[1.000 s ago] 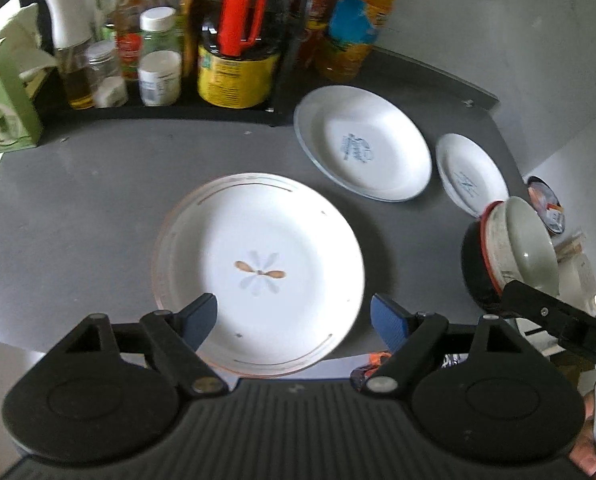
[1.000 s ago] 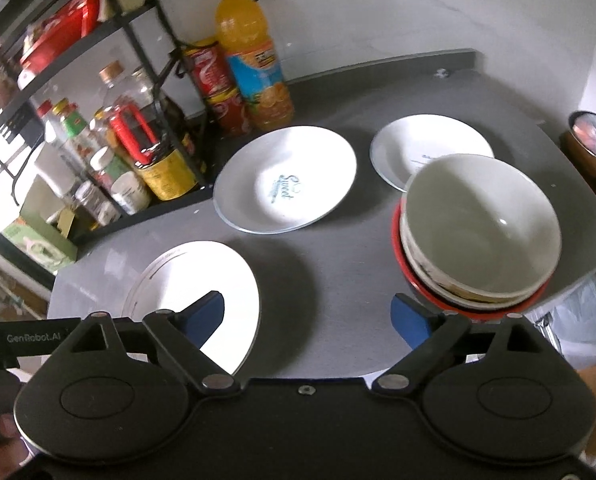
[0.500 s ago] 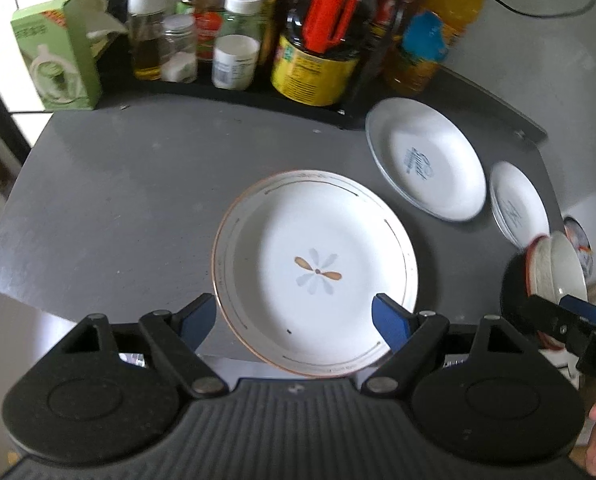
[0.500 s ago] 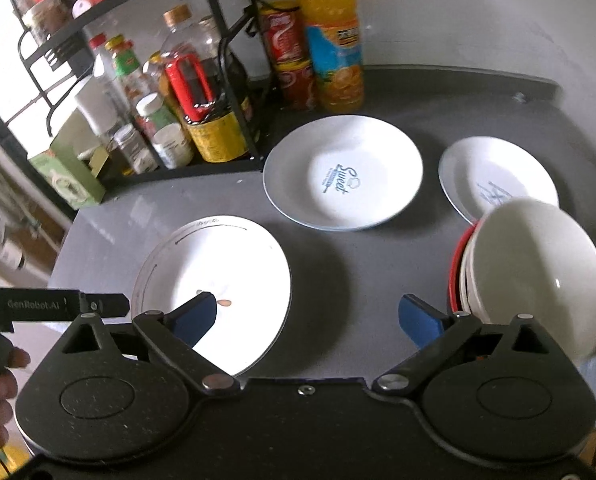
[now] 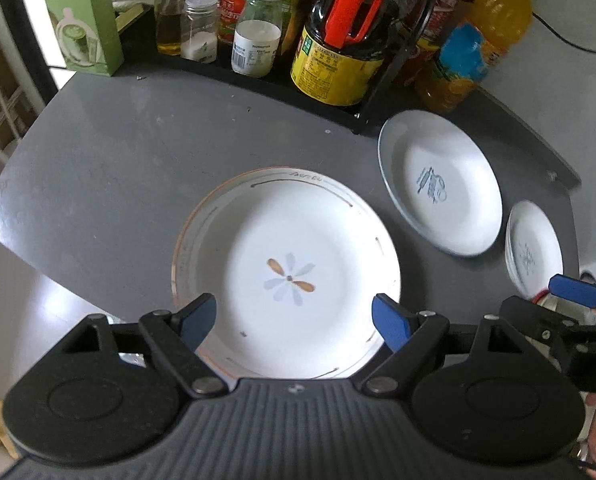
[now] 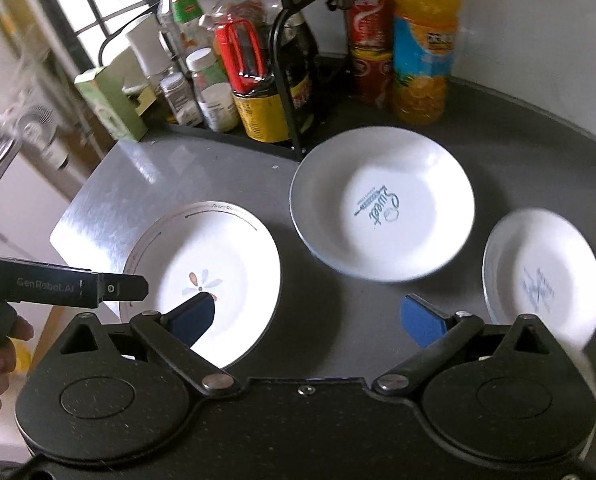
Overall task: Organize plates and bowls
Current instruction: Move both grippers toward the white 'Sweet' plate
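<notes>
Both grippers are hanging with jaws wide, holding nothing: the left gripper over the flower plate lying on the desk, the right gripper beside it.

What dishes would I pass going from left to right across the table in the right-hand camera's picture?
Flower-patterned plate → plate printed "Sweet" → small plate with blurred blue marking.

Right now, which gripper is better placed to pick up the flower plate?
Left. The left gripper is open, its fingers straddling the flower plate's near rim. The right gripper hangs open over bare table beside it.
</notes>
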The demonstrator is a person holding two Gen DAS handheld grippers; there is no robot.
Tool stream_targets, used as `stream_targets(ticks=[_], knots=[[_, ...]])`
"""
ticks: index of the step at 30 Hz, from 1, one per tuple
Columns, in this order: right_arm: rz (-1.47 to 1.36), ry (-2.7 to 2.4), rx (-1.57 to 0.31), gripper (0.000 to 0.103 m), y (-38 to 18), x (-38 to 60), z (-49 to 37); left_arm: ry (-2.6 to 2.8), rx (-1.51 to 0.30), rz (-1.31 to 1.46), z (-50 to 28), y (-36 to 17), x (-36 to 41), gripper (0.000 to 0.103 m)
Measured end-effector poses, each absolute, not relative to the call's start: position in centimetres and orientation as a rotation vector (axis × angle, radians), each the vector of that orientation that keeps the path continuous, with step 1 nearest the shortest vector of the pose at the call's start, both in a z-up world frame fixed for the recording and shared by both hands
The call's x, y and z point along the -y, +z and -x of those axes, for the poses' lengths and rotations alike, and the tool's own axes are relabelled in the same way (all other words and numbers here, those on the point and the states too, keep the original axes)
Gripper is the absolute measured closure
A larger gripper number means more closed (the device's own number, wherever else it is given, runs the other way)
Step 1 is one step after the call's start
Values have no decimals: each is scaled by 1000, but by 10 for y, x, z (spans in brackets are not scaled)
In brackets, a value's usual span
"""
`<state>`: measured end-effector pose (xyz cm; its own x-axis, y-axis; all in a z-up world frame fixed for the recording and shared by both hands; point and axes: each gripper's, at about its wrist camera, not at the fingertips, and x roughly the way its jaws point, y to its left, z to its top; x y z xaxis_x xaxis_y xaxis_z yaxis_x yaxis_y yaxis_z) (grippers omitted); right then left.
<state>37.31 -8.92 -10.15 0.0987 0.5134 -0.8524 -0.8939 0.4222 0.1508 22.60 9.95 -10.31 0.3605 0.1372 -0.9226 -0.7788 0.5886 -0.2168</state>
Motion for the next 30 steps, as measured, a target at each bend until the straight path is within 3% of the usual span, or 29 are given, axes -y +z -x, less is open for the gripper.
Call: stream_targets(ticks=[30], knots=[[682,1244,-1046,3,-124,51,-480,917,-866,1041,-282,-125,-65,20]])
